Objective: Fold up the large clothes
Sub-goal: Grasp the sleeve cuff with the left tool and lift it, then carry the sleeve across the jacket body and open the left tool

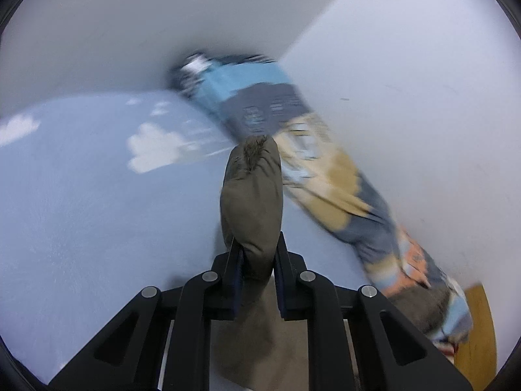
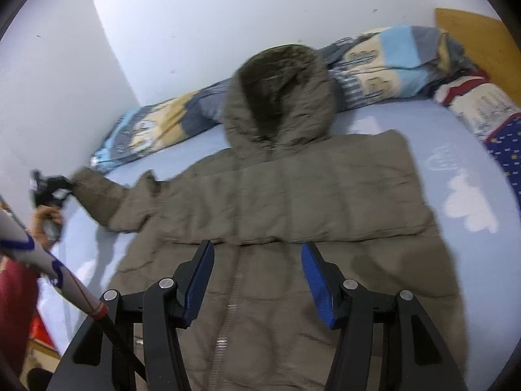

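Observation:
An olive-brown padded coat (image 2: 293,195) with a fur-lined hood (image 2: 280,97) lies front up on the light blue bed sheet (image 2: 456,150). One sleeve is folded across the chest; the other sleeve (image 2: 97,198) stretches to the left. My left gripper (image 1: 255,260) is shut on that sleeve's cuff (image 1: 252,202); it also shows in the right wrist view (image 2: 49,189) at the far left, held by a hand. My right gripper (image 2: 257,254) is open and empty above the coat's zip (image 2: 228,309).
A patterned blanket (image 2: 374,62) is bunched along the white wall (image 2: 195,16) behind the coat; it shows blurred in the left wrist view (image 1: 293,130). A wooden headboard (image 2: 478,39) and a patterned pillow (image 2: 485,107) are at the right. The sheet has white cloud prints (image 2: 469,208).

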A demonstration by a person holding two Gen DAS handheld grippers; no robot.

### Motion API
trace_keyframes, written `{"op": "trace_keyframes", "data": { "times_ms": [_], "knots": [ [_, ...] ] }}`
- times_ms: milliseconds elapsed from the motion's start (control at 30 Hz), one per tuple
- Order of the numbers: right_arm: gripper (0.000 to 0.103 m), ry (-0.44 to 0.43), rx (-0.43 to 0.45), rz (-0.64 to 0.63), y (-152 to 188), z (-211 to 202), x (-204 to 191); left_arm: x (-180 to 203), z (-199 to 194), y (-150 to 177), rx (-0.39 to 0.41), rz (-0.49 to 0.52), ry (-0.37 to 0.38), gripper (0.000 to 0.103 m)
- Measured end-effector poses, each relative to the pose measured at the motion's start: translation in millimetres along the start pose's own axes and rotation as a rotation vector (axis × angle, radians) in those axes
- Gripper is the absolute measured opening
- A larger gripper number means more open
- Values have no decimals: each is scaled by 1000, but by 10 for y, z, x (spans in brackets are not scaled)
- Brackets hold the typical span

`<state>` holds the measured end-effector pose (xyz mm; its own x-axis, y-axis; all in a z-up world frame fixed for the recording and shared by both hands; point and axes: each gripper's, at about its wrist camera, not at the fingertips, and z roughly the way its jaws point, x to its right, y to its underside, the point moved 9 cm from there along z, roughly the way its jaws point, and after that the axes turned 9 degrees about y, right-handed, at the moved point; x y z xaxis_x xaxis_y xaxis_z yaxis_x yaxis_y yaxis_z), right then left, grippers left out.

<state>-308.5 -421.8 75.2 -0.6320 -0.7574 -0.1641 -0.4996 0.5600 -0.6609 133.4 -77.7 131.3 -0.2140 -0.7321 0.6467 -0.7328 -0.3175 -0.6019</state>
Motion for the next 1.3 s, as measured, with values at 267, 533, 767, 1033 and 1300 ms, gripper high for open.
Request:
{"op": "trace_keyframes", "data": {
  "times_ms": [267, 533, 767, 1033, 1300],
  "knots": [
    [60, 101, 4, 67, -78, -145, 583, 1787, -577, 363, -36, 216, 162, 15],
    [60, 126, 83, 147, -247, -545, 1053, 3552, -1042, 1175, -125, 360, 360, 16],
    [60, 85, 101, 252, -295, -733, 1412, 4460, -870, 2403, -290, 431, 443, 16],
    [60, -6, 83, 408, -241, -884, 1839, 4369, -167, 3934, -458, 536, 359, 16],
    [61, -17, 81, 415, -270, -893, 1895, 3915, 425, 5069, -577, 610, 242, 16]
  ]
}}
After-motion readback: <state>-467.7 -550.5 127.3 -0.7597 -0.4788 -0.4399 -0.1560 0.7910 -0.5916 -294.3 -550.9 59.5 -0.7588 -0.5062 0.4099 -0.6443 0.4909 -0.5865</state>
